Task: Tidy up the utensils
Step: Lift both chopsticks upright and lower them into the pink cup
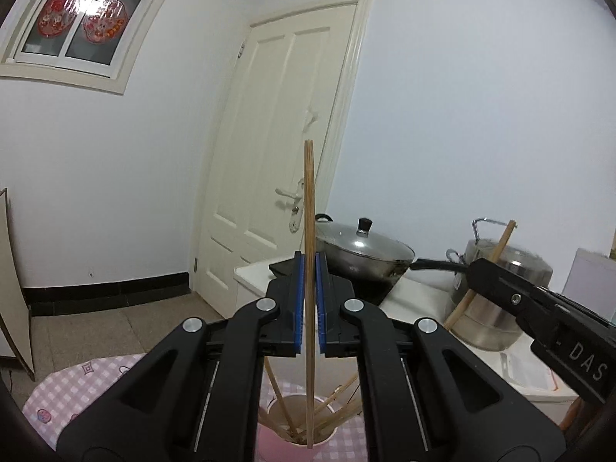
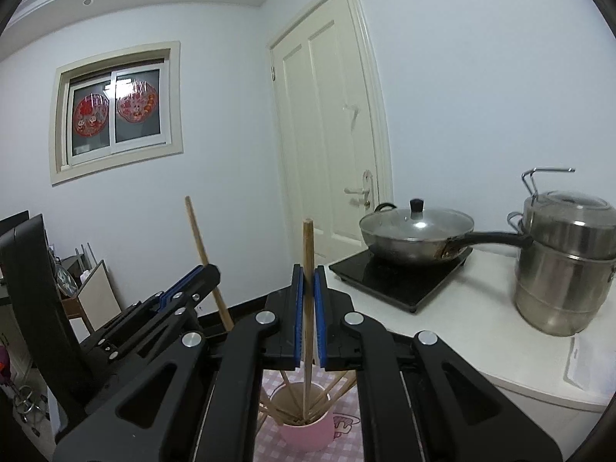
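Left wrist view: two claws (image 1: 309, 260) (image 1: 474, 265) each clamp one chopstick (image 1: 309, 200) (image 1: 500, 244) above one pink cup (image 1: 277, 444).

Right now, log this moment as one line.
left gripper: shut on chopstick | right gripper: shut on second chopstick | both above pink cup

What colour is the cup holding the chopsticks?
Pink cup, clearest in the right wrist view.
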`<state>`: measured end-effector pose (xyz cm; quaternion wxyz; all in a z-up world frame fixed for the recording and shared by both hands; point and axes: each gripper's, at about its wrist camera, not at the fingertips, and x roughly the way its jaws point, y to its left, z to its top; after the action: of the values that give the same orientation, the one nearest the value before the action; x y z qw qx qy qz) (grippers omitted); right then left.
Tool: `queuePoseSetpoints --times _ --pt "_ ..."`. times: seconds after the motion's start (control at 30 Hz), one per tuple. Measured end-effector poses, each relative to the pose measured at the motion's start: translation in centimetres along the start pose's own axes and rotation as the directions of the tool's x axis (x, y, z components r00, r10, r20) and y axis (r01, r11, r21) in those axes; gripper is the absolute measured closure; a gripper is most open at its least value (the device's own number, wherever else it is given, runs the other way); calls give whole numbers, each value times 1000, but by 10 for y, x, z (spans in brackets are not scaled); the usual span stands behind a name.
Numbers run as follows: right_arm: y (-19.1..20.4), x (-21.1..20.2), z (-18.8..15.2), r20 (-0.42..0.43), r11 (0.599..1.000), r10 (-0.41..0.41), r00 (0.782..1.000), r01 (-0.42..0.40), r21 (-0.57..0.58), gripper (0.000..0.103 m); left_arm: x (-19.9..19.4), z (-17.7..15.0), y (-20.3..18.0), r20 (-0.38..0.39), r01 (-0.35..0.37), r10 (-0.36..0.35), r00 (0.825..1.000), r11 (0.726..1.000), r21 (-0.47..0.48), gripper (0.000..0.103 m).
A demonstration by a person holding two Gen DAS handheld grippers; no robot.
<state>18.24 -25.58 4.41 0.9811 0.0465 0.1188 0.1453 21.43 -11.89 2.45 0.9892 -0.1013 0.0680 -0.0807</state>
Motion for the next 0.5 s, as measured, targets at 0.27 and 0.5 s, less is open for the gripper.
queuePoseSetpoints --times 0.27,0.5 --pt "-6 16 -22 -60 1000 15 998 -14 19 99 19 -30 0 -35 -9 11 999 999 52 97" --pt "-6 22 -38 -104 999 22 994 -19 31 99 13 -41 -3 -33 -6 10 999 993 118 96"
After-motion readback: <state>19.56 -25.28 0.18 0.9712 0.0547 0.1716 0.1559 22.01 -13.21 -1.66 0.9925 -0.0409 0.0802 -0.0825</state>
